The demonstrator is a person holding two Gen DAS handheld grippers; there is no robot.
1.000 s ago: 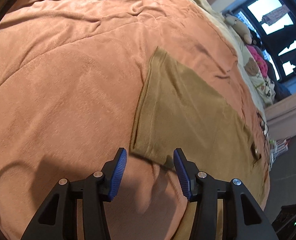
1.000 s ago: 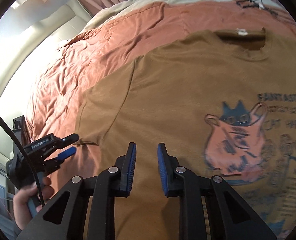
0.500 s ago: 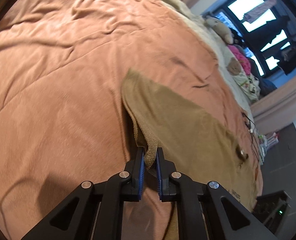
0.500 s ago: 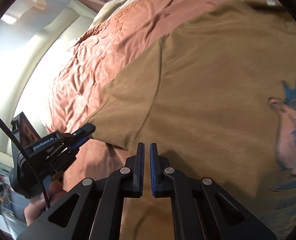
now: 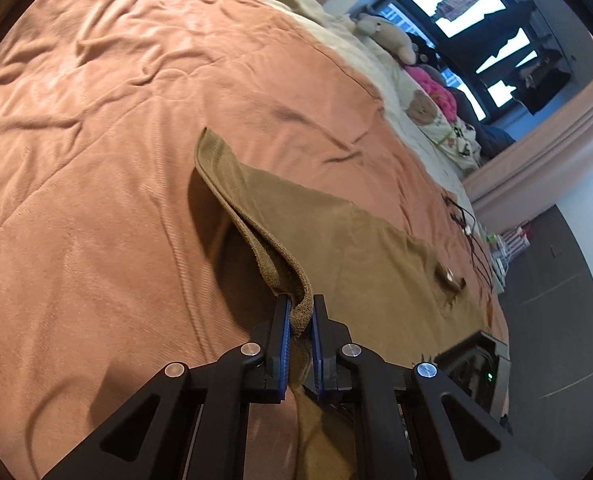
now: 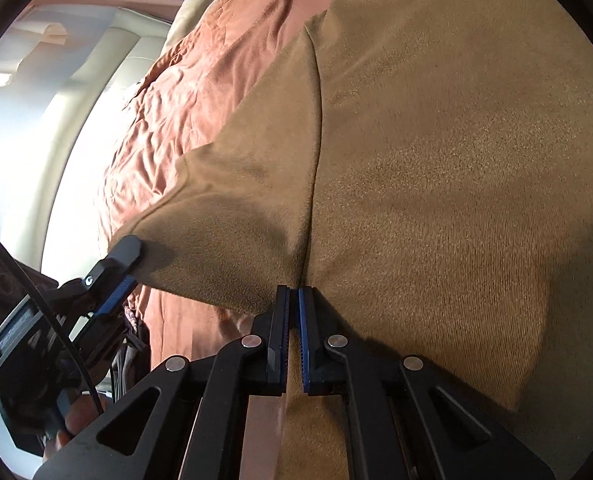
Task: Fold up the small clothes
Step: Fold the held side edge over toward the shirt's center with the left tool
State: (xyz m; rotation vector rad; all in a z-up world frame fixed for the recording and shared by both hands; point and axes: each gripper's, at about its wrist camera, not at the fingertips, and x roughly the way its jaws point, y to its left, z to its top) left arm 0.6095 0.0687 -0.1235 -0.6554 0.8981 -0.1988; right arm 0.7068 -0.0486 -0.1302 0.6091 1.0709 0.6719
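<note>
Left wrist view: the left gripper [image 5: 300,320] has its jaws closed on the hem of the sleeve [image 5: 256,216] of a brown T-shirt [image 5: 360,256], which lies spread on a bed with a salmon bedspread [image 5: 96,160]. The pinched edge stands up off the bedspread in a soft ridge and casts a shadow beneath it, while the rest of the shirt lies flat, its neckline [image 5: 448,284] farther off. The cloth sags between grip and bed — it looks light, limp and thin, a knit that will drape and stretch rather than hold a line.

Right wrist view: the right gripper [image 6: 294,320] has its jaws closed on the shirt's near edge, just below where the sleeve seam [image 6: 316,140] runs down to meet the body. A small pucker gathers at the pads. To the left, the left gripper [image 6: 124,264] holds the sleeve's outer edge, with the person's hand [image 6: 76,416] below it.

Judging by this, the fabric is neither fragile nor slippery against the ribbed pads, but a shallow pinch may catch only the top layer. Hems and seams are the best holds — thicker, less stretchy — and two well-spaced grips should keep the sleeve taut enough to fold over cleanly.
</note>
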